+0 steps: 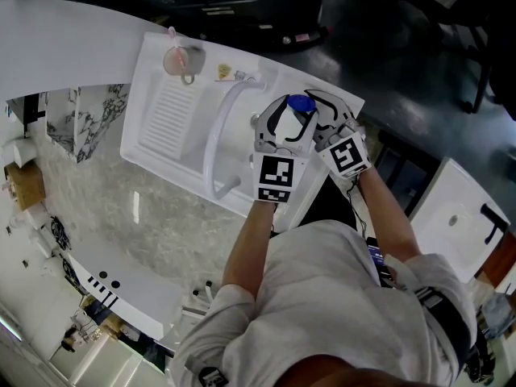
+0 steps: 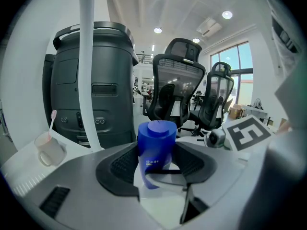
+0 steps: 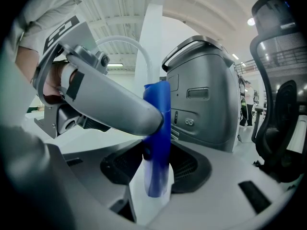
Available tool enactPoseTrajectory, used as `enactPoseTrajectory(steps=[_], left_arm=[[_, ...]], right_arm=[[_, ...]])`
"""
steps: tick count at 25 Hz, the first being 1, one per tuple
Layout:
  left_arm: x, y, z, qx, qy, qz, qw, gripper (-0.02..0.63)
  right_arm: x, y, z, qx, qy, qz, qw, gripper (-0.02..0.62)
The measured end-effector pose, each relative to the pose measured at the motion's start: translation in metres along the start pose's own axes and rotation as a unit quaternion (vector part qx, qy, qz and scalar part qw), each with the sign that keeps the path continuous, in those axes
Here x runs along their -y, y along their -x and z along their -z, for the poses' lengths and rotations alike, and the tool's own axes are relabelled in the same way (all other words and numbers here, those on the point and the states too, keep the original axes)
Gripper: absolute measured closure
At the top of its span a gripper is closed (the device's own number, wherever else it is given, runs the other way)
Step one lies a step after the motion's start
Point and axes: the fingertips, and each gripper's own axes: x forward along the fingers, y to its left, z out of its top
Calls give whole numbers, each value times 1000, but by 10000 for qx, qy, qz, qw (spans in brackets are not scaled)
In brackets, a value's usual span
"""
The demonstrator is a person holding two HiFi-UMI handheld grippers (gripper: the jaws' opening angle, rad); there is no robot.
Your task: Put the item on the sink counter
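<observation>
A white bottle with a blue cap [image 1: 301, 103] is held upright over the right end of the white sink counter [image 1: 161, 147]. My left gripper [image 1: 284, 121] is shut on it from the near side, and my right gripper [image 1: 319, 124] is shut on it from the right. In the left gripper view the blue cap [image 2: 157, 145] stands between the dark pads [image 2: 123, 164], with the right gripper's marker cube [image 2: 244, 131] beside it. The right gripper view shows the cap [image 3: 157, 128] edge-on between the pads [image 3: 189, 166], with a left gripper finger [image 3: 110, 104] crossing in front.
A white arched faucet [image 1: 216, 135] rises just left of the bottle. A cup holding a pink toothbrush [image 1: 179, 59] stands at the counter's far corner, past a ribbed drainboard. A dark grey bin [image 2: 91, 80] and office chairs [image 2: 177, 85] stand beyond the counter.
</observation>
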Motion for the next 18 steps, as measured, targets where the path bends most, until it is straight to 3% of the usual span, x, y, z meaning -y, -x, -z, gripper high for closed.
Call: enactPoseTrajectory(steps=[11, 18], left_arm=[[-3, -6, 5, -36, 51, -11, 10000, 362], [-2, -9, 4, 248, -42, 35, 9997, 362]], right_arm=[[1, -5, 7, -3, -118, 11, 9999, 430], [5, -5, 10, 121, -325, 47, 9994, 428]])
